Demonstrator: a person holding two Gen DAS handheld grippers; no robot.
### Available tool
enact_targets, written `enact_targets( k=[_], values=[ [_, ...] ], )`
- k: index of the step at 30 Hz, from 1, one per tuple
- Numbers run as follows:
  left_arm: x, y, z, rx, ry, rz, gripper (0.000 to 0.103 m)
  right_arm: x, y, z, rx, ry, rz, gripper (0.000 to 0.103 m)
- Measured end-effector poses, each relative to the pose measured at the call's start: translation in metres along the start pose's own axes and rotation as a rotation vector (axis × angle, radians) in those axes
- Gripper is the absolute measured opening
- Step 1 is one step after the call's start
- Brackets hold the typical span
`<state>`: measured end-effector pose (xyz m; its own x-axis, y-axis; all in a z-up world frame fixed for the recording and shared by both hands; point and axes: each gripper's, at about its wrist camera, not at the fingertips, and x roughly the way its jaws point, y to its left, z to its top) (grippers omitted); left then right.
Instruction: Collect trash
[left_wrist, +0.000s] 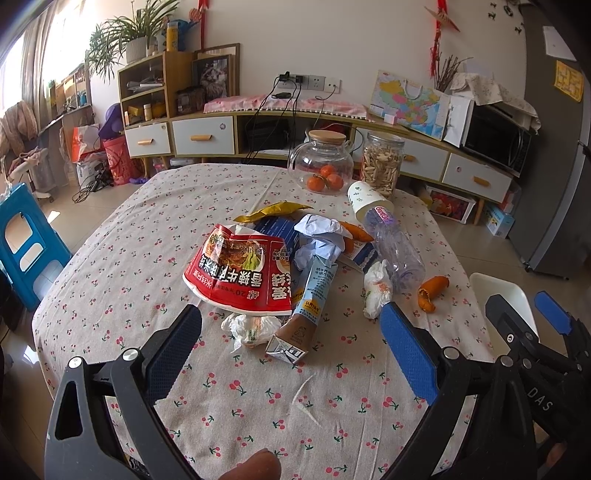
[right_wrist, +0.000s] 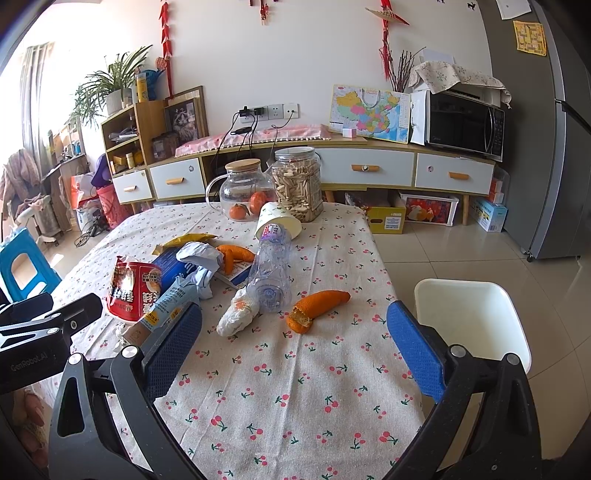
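On the cherry-print tabletop (right_wrist: 295, 387), trash lies heaped: red noodle bowl (left_wrist: 236, 273), milk carton (left_wrist: 306, 306), clear bottle (right_wrist: 269, 273), orange peel (right_wrist: 317, 306). Left claw (left_wrist: 291, 339) and right claw (right_wrist: 295, 332) both hover wide open, empty. White bin (right_wrist: 472, 321) stands beside the tabletop edge, apparently ready to receive the pieces.

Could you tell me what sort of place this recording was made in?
Most likely a home living or dining room: a cherry-print table, a low sideboard carrying a microwave, and a fridge.

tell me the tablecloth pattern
Small red cherries on beige tablecloth; clearest in the right wrist view.
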<state>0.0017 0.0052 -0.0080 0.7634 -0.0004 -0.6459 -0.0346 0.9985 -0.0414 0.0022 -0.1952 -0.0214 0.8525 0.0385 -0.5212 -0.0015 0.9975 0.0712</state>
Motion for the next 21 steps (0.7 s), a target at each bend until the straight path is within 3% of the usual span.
enact_targets(
  k=[18, 21],
  values=[
    [0.005, 0.003, -0.003, -0.016, 0.025, 0.007, 0.094, 0.001, 0.001, 0.0, -0.002, 0.004, -0.001, 0.096],
    [0.015, 0.011, -0.006, -0.044, 0.071, 0.004, 0.094, 0.001, 0.0, 0.001, -0.002, 0.025, 0.0, 0.096]
  ],
)
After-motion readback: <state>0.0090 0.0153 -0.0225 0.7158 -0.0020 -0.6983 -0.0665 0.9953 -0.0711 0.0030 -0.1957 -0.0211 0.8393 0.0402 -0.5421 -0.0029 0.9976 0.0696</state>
